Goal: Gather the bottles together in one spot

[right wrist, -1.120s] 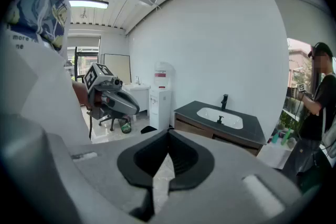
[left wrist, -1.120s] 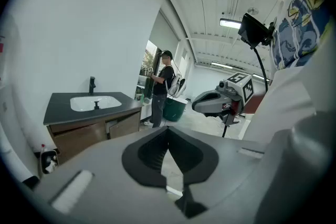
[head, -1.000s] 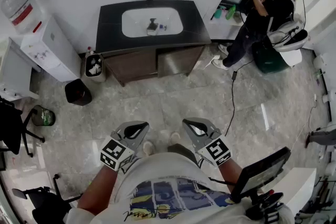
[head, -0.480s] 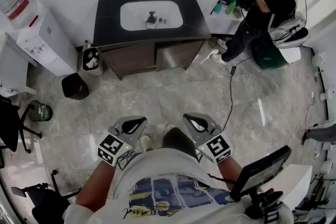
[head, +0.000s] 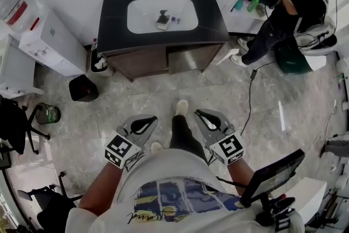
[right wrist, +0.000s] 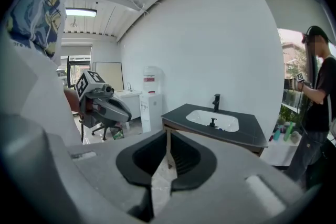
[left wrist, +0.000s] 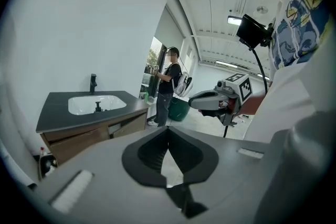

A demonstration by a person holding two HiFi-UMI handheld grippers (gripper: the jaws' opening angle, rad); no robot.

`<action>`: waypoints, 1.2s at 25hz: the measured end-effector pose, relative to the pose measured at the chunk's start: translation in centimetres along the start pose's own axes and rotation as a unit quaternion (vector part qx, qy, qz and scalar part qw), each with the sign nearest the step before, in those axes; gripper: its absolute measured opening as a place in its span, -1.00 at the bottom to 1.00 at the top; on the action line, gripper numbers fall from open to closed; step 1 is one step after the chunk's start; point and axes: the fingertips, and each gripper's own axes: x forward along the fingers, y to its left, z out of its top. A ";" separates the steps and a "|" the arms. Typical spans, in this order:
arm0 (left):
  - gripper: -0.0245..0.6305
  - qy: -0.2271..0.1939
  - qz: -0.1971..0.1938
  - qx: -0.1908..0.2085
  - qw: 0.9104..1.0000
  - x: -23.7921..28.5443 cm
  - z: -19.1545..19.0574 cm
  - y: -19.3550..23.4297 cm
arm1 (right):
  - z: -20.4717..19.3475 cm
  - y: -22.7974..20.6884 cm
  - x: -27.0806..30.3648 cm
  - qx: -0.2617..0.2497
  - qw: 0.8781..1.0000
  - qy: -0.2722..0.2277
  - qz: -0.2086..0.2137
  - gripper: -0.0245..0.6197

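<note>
A dark pump bottle (head: 162, 20) and a small bottle (head: 175, 20) stand in the white basin of the black-topped vanity (head: 114, 13) against the far wall. The pump bottle (right wrist: 212, 123) also shows in the right gripper view. Two green bottles (head: 246, 4) stand on a white ledge at the right, beside another person (head: 297, 11). My left gripper (head: 150, 117) and right gripper (head: 199, 113) hang side by side over the floor, well short of the vanity. Both are shut with nothing between the jaws. My own leg (head: 180, 128) reaches forward between them.
A water dispenser (head: 41, 35), a black bin (head: 83, 88) and a paper-filled waste bin (head: 100, 65) stand left of the vanity. A black office chair (head: 16, 128) is at the far left. A cable (head: 248, 101) trails across the tiled floor at the right, near a green tub (head: 294, 60).
Both grippers have been carried forward towards the vanity. My leg has stepped out ahead between them. The jaws stayed shut.
</note>
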 end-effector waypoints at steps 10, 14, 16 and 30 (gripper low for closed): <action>-0.75 0.000 0.079 -0.016 0.997 10.7 8.7 11.7 | 4.0 -14.4 9.4 -0.020 0.998 -0.022 0.056 -0.71; -0.64 0.001 0.109 -0.023 0.994 15.1 11.6 16.5 | 4.4 -19.8 11.6 -0.023 0.997 -0.023 0.071 -0.70; -0.61 -0.001 0.118 -0.029 0.993 17.2 12.9 18.8 | 4.4 -22.6 12.2 -0.021 0.997 -0.021 0.070 -0.70; -0.45 0.083 0.161 -0.003 0.983 27.6 13.2 36.0 | 3.3 -32.3 13.6 0.025 1.000 0.001 -0.005 -0.69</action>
